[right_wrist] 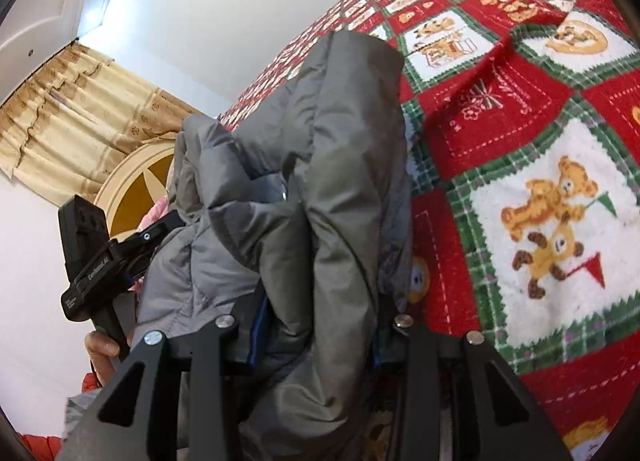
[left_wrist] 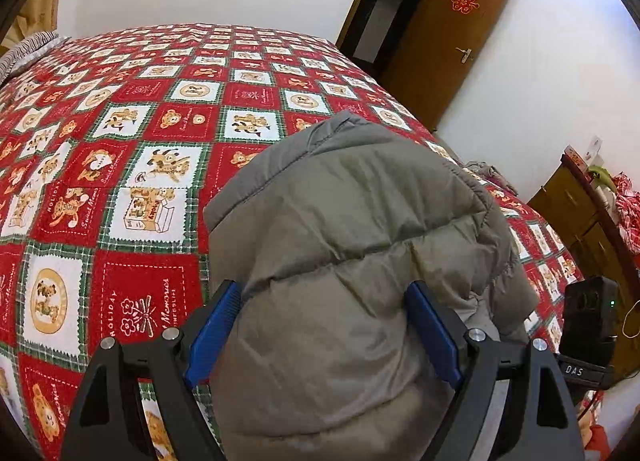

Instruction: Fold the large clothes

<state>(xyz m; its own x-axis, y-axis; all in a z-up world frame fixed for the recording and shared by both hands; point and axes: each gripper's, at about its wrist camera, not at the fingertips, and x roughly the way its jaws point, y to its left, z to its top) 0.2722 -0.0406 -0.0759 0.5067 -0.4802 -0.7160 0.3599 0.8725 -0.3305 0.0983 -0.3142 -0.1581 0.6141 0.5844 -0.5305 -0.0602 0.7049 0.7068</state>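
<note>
**Both grippers clamped on a grey puffer jacket above the bed**

Where the red patchwork bedspread (left_wrist: pixel 132 165) covers the bed, a bulky grey quilted jacket (left_wrist: pixel 352 245) hangs over its near side, bunched up and held between the two grippers. In the left wrist view the left gripper (left_wrist: pixel 320 325) has its blue-padded fingers (left_wrist: pixel 214 325) pressed against either flank of a thick puffed fold, the jaws standing wide only because the padding fills the whole gap — they are gripping the jacket. The garment's upper part rises beyond the fingers and blocks the middle of the bedspread; a seamed edge, perhaps a collar or hem, sits at its far top.

In the right wrist view the right gripper (right_wrist: pixel 316 341) is likewise closed on the jacket (right_wrist: pixel 320 165): a rolled grey fold runs straight between the jaws, and only thin slivers of blue pad show on each side of it. The jacket lies just left of the bedspread (right_wrist: pixel 520 189) there, its layers crumpled and overlapping. Further left of the bedspread, the other gripper's black body with its camera (right_wrist: pixel 86 257) is visible, a hand (right_wrist: pixel 102 349) around its handle.

Beyond the far side of the bedspread in the left view stands a white wall and an open brown door (left_wrist: pixel 444 25) bearing a red paper-cut emblem. To the right of the bedspread sits a wooden cabinet (left_wrist: pixel 580 217) with cloth heaped on it. Cream curtains (right_wrist: pixel 76 121) hang left of the bedspread in the right view.
</note>
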